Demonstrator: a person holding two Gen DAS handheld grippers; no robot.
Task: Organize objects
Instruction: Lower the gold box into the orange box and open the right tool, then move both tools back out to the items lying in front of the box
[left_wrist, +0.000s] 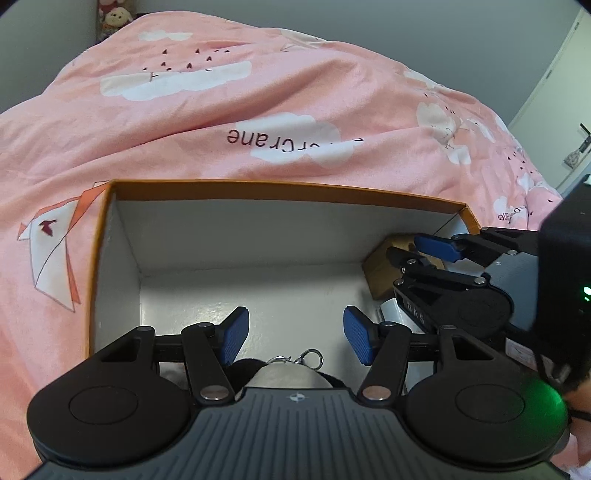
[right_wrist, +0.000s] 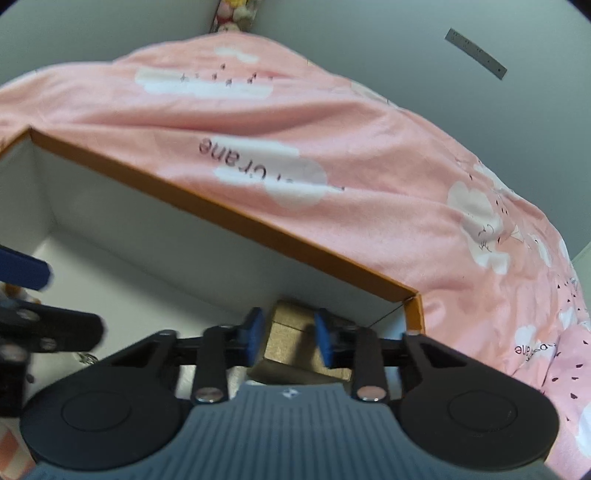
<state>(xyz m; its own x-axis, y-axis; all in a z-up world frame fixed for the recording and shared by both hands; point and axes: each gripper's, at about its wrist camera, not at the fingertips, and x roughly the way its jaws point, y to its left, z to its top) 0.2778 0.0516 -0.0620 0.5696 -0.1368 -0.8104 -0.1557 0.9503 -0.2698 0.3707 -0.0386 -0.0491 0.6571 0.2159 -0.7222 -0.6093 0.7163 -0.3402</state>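
A large open box (left_wrist: 280, 186) with an orange rim and white inside sits on a bed, on a pink cover (left_wrist: 258, 92) printed with white clouds and paper cranes. Both grippers reach down into it.

The left gripper (left_wrist: 295, 334) hangs over the near middle of the box floor. Its fingers are released: the blue pads (left_wrist: 234, 338) stand well apart with only bare white floor between them. Just under it, at the near edge of the box, lies a soft black and grey toy (left_wrist: 284, 376) with a metal key ring (left_wrist: 314, 356). Most of the toy is hidden by the gripper body.

The right gripper (right_wrist: 289, 334) comes in from the right side and points into the far right corner of the box. Its fingers are clenched, drawn in close. A small brown carton (left_wrist: 376, 269) lies tilted in that corner, against the far wall, and its upper part shows between the pads in the right wrist view. That picture is blurred, so it is unclear whether the pads pinch the carton or only hang above it. A white thing (left_wrist: 389, 314) shows under this gripper, too hidden to name.

Past the far corner of the bed, a stuffed toy (left_wrist: 114, 18) sits against the grey wall.
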